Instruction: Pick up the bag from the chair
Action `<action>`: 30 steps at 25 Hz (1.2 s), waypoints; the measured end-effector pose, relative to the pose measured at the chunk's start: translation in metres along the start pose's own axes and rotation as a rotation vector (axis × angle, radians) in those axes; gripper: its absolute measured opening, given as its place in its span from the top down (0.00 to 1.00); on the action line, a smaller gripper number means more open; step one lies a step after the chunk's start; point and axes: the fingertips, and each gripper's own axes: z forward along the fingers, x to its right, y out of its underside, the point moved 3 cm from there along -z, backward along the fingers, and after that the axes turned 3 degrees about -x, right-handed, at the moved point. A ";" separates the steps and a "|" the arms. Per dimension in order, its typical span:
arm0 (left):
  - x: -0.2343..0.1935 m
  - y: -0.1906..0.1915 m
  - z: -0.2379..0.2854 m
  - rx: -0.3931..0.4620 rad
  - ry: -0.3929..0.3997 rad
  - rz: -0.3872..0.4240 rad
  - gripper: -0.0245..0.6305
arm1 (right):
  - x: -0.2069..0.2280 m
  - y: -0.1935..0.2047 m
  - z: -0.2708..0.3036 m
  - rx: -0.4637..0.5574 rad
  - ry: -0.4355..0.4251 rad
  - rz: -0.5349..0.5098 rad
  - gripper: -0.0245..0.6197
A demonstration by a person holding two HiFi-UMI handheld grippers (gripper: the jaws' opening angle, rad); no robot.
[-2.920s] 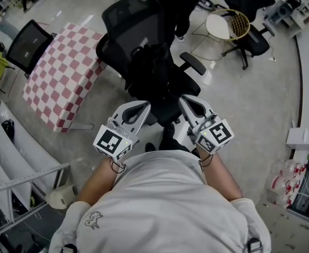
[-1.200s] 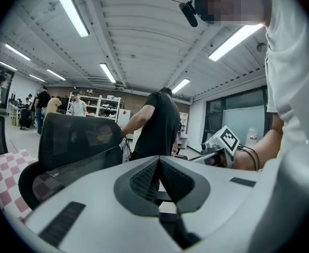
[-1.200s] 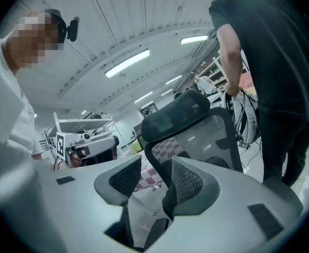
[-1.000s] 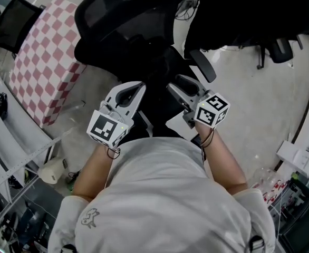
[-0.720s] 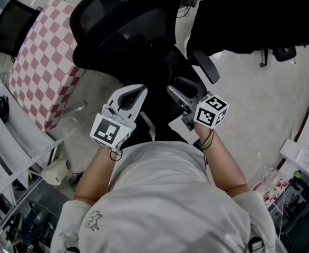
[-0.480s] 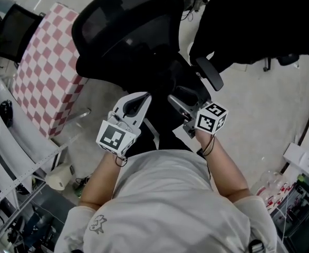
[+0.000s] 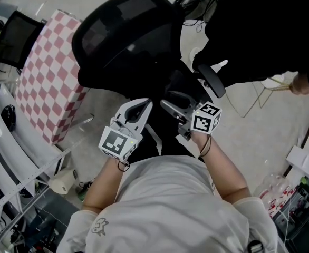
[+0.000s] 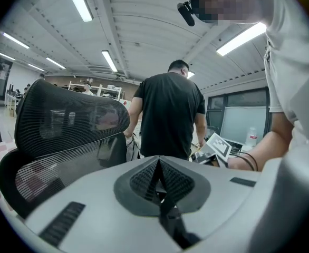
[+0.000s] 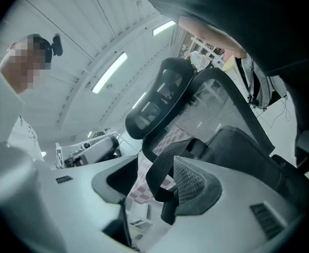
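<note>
The black bag [image 7: 167, 83] lies on the seat of a black mesh office chair [image 7: 123, 30], hard to tell apart from the dark seat. My right gripper [image 7: 169, 100] reaches over the seat. In the right gripper view its jaws [image 9: 155, 165] have just been opening and stand wide. A black strap [image 9: 162, 175] of the bag [image 9: 239, 152] loops loosely between them, unpinched. My left gripper [image 7: 144, 105] hovers at the seat's left front. Seen in the left gripper view, its pads [image 8: 157, 162] meet with nothing visible between them.
A person in black [image 7: 260, 30] stands close behind the chair on the right, also visible in the left gripper view as a dark back [image 8: 170, 115]. A red-and-white checkered table [image 7: 46, 83] stands left of the chair. White shelving [image 7: 7, 157] runs along the left.
Both grippers have crept down toward the chair seat. The right gripper has rolled and its jaws have spread. The person in black has shifted at the upper right.
</note>
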 end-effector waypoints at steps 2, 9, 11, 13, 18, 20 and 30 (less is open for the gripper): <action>-0.004 -0.002 0.000 -0.001 -0.005 0.001 0.94 | 0.000 -0.003 0.007 -0.005 -0.023 0.002 0.64; -0.012 0.002 -0.004 -0.009 -0.022 -0.017 0.94 | 0.000 -0.003 0.021 -0.023 -0.058 0.016 0.64; -0.014 0.005 -0.005 -0.013 -0.027 -0.021 0.94 | 0.003 0.000 0.023 -0.040 -0.039 0.012 0.64; -0.015 0.006 -0.006 -0.012 -0.029 -0.025 0.94 | 0.006 0.001 0.023 -0.055 -0.013 0.013 0.64; -0.018 0.007 -0.007 -0.014 -0.026 -0.030 0.94 | 0.011 0.004 0.024 -0.062 -0.007 0.039 0.64; -0.019 0.007 -0.007 -0.015 -0.024 -0.028 0.94 | 0.010 0.005 0.026 -0.067 -0.013 0.034 0.65; -0.022 0.008 -0.011 -0.010 -0.025 -0.026 0.94 | 0.003 -0.001 0.034 -0.045 -0.047 -0.005 0.91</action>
